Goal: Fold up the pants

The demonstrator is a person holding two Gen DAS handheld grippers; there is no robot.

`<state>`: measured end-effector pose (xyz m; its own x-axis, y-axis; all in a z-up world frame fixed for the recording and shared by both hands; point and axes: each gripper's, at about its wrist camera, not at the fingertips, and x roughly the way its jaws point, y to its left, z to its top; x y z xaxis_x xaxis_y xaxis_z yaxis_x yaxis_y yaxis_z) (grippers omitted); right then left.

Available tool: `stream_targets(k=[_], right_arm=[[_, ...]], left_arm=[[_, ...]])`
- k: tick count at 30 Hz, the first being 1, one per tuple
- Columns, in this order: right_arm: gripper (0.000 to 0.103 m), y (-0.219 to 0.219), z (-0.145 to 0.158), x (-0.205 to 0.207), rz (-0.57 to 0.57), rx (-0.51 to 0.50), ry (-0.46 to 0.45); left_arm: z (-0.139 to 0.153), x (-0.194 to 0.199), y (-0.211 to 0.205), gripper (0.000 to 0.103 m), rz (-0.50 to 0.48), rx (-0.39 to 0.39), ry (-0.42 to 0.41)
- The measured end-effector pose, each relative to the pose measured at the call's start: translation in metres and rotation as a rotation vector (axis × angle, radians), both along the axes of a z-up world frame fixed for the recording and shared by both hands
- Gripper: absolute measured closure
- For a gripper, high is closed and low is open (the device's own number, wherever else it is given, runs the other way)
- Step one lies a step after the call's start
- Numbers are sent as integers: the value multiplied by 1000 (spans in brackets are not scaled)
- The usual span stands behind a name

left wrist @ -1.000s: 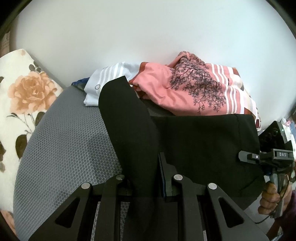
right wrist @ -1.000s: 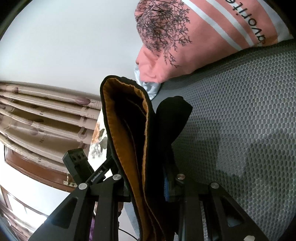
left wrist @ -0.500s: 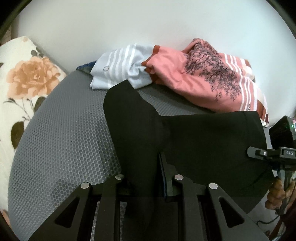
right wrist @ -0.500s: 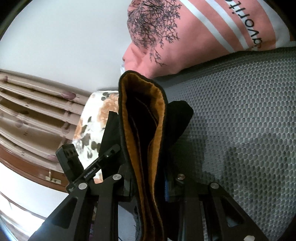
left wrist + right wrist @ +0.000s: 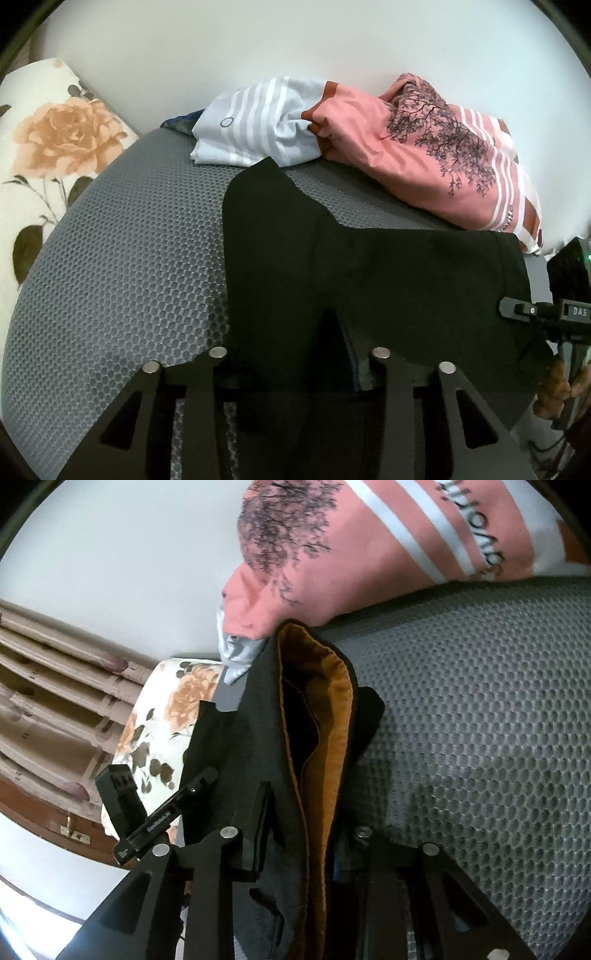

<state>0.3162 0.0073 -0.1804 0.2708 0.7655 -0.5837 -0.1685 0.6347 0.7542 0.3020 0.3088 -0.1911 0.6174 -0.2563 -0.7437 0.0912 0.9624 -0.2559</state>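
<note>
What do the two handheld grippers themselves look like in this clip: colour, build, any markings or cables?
Both are matte black. The left gripper and right gripper have angular finger arms with triangular cut-outs and round silver pivot screws. White lettering marks the side brackets: "DAS" on the right one, a small illegible line on the left. A thin black cable hangs below the bare hand.

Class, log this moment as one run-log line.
left gripper: shut on black pants | right gripper: shut on waistband | grey mat
</note>
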Motion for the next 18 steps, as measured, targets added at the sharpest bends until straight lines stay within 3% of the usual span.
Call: stream_targets(k=[18], right_arm=[[56,40,10,-17,-77,-242,-190]], left_arm=[[-2,-7,-3,38,88,83,-50]])
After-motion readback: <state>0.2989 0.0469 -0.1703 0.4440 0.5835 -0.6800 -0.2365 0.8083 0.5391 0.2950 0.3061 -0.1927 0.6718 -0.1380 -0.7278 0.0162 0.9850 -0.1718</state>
